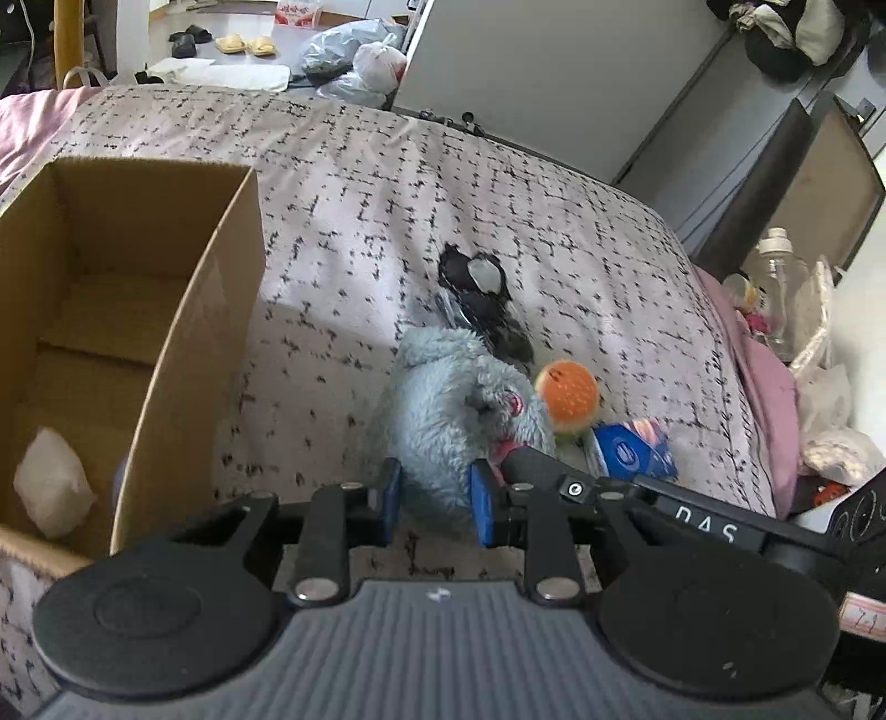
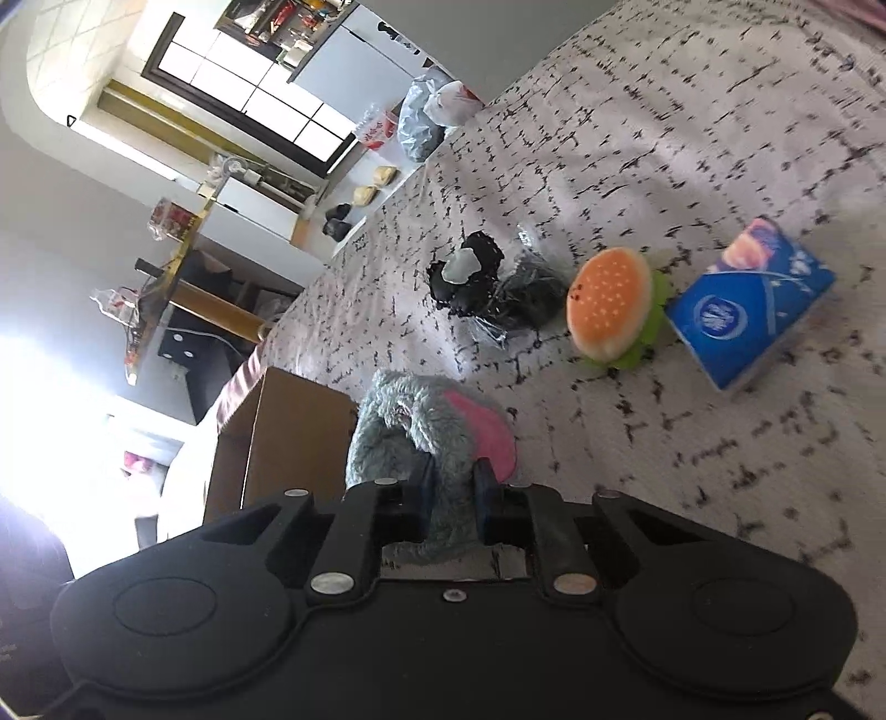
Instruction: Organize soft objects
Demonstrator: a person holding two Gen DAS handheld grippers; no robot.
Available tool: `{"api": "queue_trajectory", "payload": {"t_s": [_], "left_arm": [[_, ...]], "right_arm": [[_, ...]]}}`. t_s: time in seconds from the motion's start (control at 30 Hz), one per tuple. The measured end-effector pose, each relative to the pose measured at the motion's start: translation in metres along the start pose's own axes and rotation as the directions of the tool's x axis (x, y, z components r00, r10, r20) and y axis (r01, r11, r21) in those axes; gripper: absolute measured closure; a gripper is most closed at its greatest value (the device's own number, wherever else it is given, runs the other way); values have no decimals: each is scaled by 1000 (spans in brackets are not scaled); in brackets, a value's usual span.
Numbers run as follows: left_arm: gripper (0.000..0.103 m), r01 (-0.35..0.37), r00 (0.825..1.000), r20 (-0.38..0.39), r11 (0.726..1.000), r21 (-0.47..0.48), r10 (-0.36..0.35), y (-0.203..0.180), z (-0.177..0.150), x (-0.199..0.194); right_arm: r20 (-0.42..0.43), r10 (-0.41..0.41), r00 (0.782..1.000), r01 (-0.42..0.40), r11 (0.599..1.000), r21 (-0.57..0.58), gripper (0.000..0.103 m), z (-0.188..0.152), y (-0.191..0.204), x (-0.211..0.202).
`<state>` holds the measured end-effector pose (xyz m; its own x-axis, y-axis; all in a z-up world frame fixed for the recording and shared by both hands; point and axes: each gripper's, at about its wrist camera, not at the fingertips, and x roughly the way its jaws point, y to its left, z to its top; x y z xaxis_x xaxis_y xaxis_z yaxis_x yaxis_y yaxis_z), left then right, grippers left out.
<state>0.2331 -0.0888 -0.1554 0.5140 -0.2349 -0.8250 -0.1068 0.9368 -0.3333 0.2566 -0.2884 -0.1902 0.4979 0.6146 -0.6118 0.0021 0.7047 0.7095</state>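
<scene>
A fluffy grey-blue plush toy with a pink ear lies on the patterned bed. My left gripper is shut on its near end. My right gripper is shut on the same plush, and its body shows at the right of the left wrist view. An open cardboard box stands to the left, with a white soft wad inside. A plush burger, a blue tissue pack and a black bundle lie beyond.
The bed cover stretches far behind. A pink blanket, plastic bottle and bags lie off the right edge. Slippers and bags sit on the floor at the back.
</scene>
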Motion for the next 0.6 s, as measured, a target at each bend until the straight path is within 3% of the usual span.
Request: {"api": "queue_trajectory", "payload": {"t_s": [0.6], "left_arm": [[71, -19, 1000, -23, 1000, 0, 19, 5, -24, -22]], "right_arm": [[-8, -84, 996, 84, 996, -8, 90, -33, 0, -33]]}}
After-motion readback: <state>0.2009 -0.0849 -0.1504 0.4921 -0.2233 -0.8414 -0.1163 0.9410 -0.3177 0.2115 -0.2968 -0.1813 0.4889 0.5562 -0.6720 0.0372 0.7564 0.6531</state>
